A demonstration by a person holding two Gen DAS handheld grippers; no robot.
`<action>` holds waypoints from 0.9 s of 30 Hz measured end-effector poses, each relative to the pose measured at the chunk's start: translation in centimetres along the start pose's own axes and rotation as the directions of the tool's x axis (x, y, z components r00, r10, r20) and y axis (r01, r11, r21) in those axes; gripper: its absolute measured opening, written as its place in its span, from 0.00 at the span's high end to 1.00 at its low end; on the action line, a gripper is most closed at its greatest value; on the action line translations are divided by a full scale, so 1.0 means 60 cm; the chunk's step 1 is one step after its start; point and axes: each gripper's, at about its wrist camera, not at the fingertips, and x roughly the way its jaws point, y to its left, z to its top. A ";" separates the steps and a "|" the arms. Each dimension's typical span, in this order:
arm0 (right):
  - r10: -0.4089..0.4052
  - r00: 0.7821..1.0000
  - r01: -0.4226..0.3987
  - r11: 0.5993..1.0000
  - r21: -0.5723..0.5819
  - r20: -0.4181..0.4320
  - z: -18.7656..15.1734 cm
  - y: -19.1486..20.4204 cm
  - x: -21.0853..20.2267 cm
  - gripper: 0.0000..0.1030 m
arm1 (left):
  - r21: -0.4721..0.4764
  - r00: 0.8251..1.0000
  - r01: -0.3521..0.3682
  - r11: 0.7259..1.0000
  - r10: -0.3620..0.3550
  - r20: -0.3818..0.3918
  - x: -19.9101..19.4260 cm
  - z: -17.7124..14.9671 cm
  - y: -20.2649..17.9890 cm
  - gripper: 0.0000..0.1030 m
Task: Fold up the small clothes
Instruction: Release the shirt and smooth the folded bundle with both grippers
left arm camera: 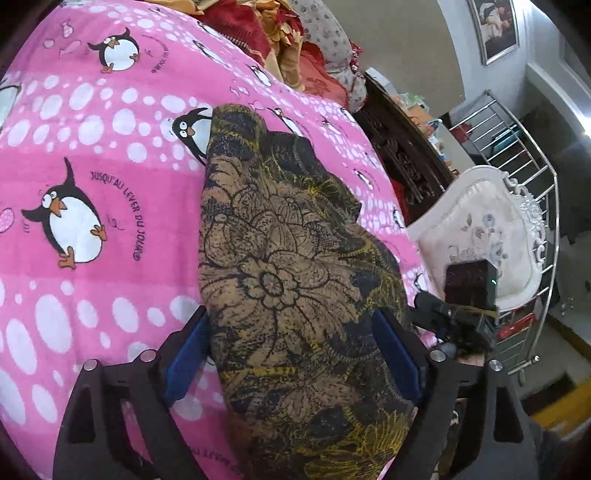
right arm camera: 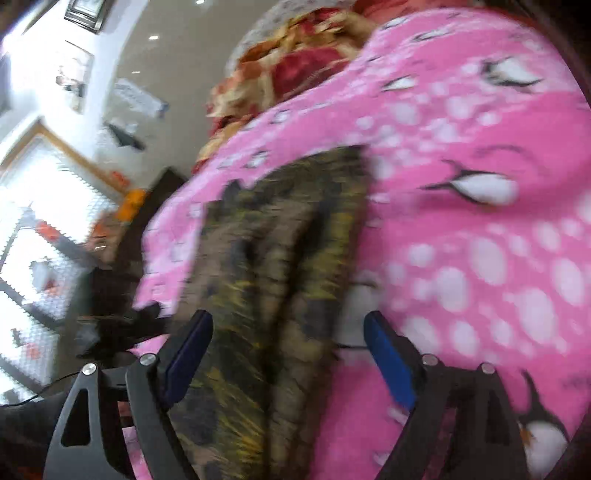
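**Both grippers open over the patterned garment on the pink blanket**

In the left wrist view, the left gripper [left arm camera: 291, 354] is hovering with its blue-padded fingers [left arm camera: 184, 362] spread wide, one on either side of the garment [left arm camera: 288, 258], gripping nothing. The garment, a brown cloth with a black and yellow flower print, is lying in a long narrow shape on the pink penguin blanket [left arm camera: 92, 184], running away from the camera, and already looks folded lengthwise. The next fold would probably go end to end: taking the near edge squarely and catching all layers at once would help it land even. The right gripper [left arm camera: 458, 317] is showing at the garment's right edge, close to the bed's side. Beyond that side a white padded chair [left arm camera: 480, 236] and a metal rack [left arm camera: 528, 155] are standing, well apart from the cloth. A heap of red and gold bedding [left arm camera: 266, 33] is lying at the far end of the blanket, clear of the fold.

In the right wrist view, badly blurred, the right gripper [right arm camera: 288, 354] is likewise spread, with the garment [right arm camera: 280, 258] passing between and below its fingers; whether they are touching the cloth I cannot tell. The soft blanket [right arm camera: 480, 240] may bunch and get pinched along with the cloth.
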 end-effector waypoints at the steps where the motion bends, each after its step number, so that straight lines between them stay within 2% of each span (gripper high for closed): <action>1: 0.047 0.999 -0.047 0.999 -0.013 -0.019 0.012 0.000 0.015 0.15 | -0.004 1.000 0.009 1.000 -0.009 -0.003 -0.001 0.001 0.001 0.34; 4: 0.067 0.996 -0.071 0.995 -0.069 -0.054 0.042 0.005 0.057 0.18 | 0.002 1.000 0.006 1.000 -0.006 -0.012 0.007 0.007 0.002 0.34; 8: 0.083 0.995 -0.087 0.994 -0.061 -0.058 0.075 -0.005 0.097 0.42 | 0.002 1.000 0.007 1.000 -0.007 0.026 0.008 0.007 0.007 0.34; 11: 0.112 0.993 -0.113 0.993 -0.042 -0.032 0.068 -0.013 0.088 0.51 | 0.055 0.998 -0.041 0.998 0.038 0.059 0.012 -0.006 -0.004 0.33; 14: 0.103 0.994 -0.104 0.994 -0.027 -0.030 0.067 -0.016 0.090 0.55 | 0.073 0.995 -0.076 0.994 0.070 0.077 0.017 -0.008 -0.009 0.33; 16: 0.088 0.995 -0.089 0.996 -0.025 -0.038 0.067 -0.016 0.091 0.55 | -0.004 0.989 -0.081 0.997 0.081 0.122 0.011 -0.004 0.001 0.35; 19: 0.085 0.996 -0.086 0.996 -0.019 -0.040 0.065 -0.018 0.090 0.55 | -0.106 0.981 -0.101 0.989 0.117 0.154 0.008 -0.004 0.016 0.59; 20: 0.081 0.996 -0.082 0.997 -0.018 -0.041 0.065 -0.017 0.091 0.55 | -0.135 0.981 -0.105 0.985 0.125 0.149 0.010 -0.003 0.022 0.93; 21: 0.077 0.996 -0.078 0.997 -0.018 -0.042 0.065 -0.017 0.091 0.55 | -0.171 0.986 -0.097 0.980 0.118 0.118 0.016 -0.004 0.033 0.98; 22: 0.071 0.997 -0.071 0.997 -0.017 -0.043 0.065 -0.016 0.093 0.54 | -0.179 0.986 -0.088 0.980 0.112 0.126 0.013 -0.007 0.036 0.99; 24: 0.050 0.998 -0.051 0.998 -0.023 -0.043 0.062 -0.014 0.090 0.55 | -0.119 0.980 -0.139 0.983 0.154 0.129 0.005 -0.007 0.019 1.00; 25: 0.031 0.998 -0.033 0.999 -0.030 -0.048 0.062 -0.007 0.092 0.57 | -0.093 0.975 -0.160 0.983 0.172 0.141 -0.003 -0.007 0.012 1.00; 26: -0.003 0.998 0.000 0.999 -0.049 -0.062 0.060 0.006 0.096 0.66 | -0.080 0.972 -0.169 0.982 0.180 0.150 -0.008 -0.005 0.006 1.00; 27: -0.014 0.997 0.009 0.998 -0.063 -0.081 0.058 0.019 0.100 0.69 | -0.065 0.969 -0.178 0.982 0.187 0.161 -0.018 -0.003 0.000 1.00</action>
